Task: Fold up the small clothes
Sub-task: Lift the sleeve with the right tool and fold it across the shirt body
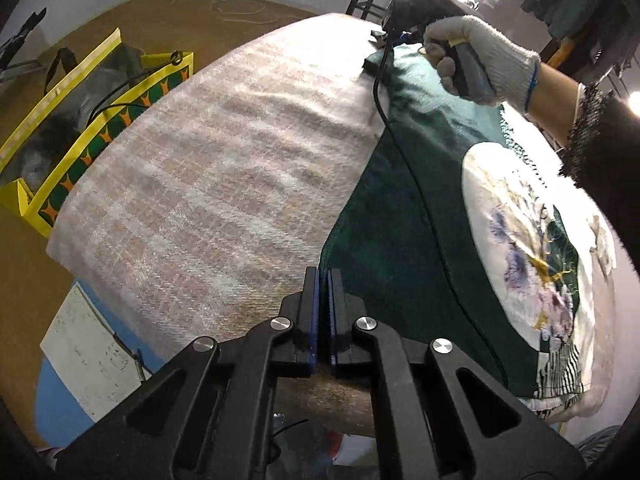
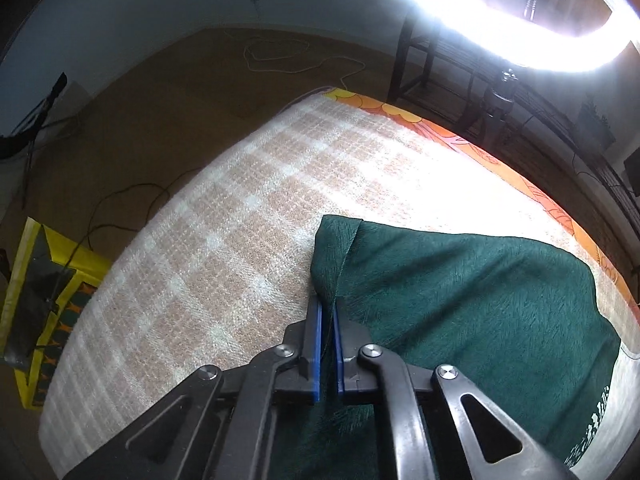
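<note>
Left wrist view: left gripper [image 1: 323, 276] jaws together, seemingly pinching the near hem corner of the green garment [image 1: 404, 216], contact hard to confirm. Garment lay flat on the plaid blanket [image 1: 208, 168] over the surface; printed patch [image 1: 532, 248] blurred. Gloved hand [image 1: 476, 60] held the right gripper's handle at the far corner.

Right wrist view: right gripper [image 2: 327, 312] jaws clamped on a fold of garment edge [image 2: 460, 300]. Looked soft, light, limp; best taken at corners. Ring light [image 2: 520, 12] glare washed out the far blanket.
</note>
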Available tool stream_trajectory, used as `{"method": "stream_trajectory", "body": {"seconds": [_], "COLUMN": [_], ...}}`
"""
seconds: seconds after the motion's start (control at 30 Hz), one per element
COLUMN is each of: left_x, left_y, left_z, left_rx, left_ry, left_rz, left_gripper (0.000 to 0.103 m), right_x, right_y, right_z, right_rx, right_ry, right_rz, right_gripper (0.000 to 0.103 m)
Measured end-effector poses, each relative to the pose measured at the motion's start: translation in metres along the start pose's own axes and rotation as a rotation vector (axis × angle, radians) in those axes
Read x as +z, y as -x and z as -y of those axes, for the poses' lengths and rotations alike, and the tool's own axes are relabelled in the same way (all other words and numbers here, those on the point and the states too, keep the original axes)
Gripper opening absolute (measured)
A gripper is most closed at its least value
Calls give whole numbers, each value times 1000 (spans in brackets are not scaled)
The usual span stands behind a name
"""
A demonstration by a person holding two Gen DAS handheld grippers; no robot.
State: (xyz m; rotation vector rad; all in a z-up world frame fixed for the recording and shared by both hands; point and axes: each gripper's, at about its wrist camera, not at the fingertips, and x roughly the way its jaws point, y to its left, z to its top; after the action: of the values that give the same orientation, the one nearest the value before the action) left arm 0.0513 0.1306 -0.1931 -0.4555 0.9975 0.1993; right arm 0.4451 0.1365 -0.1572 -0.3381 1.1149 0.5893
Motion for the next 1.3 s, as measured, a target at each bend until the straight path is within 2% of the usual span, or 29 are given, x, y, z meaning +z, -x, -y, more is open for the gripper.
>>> {"method": "stream_trajectory", "body": {"seconds": [0.2, 0.4, 0.6, 0.8, 1.03, 1.3], "left_x": [2, -1, -8, -22, -43, -56], "left_y": [18, 35, 49, 55, 44, 23], "left_z": [7, 27, 63, 111, 167, 202], "left_rx": [-65, -128, -194, -278, -360, -342], "left_ry": [2, -48, -139, -236, -319, -376], "left_rz": [50, 82, 104, 89, 5, -59], "left_gripper": [1, 1, 1, 1, 1, 1], "right_x": [2, -9, -29, -63, -100, -123], "right_y": [23, 56, 92, 129, 143, 121], "right_z": [24, 61, 105, 156, 221, 264], "right_rx": [76, 132, 170, 154, 97, 50], "right_ry": [-67, -136, -205, -251, -319, -367], "right_rz": [71, 139, 214, 267, 262, 221], "right_gripper": [1, 1, 1, 1, 1, 1]}}
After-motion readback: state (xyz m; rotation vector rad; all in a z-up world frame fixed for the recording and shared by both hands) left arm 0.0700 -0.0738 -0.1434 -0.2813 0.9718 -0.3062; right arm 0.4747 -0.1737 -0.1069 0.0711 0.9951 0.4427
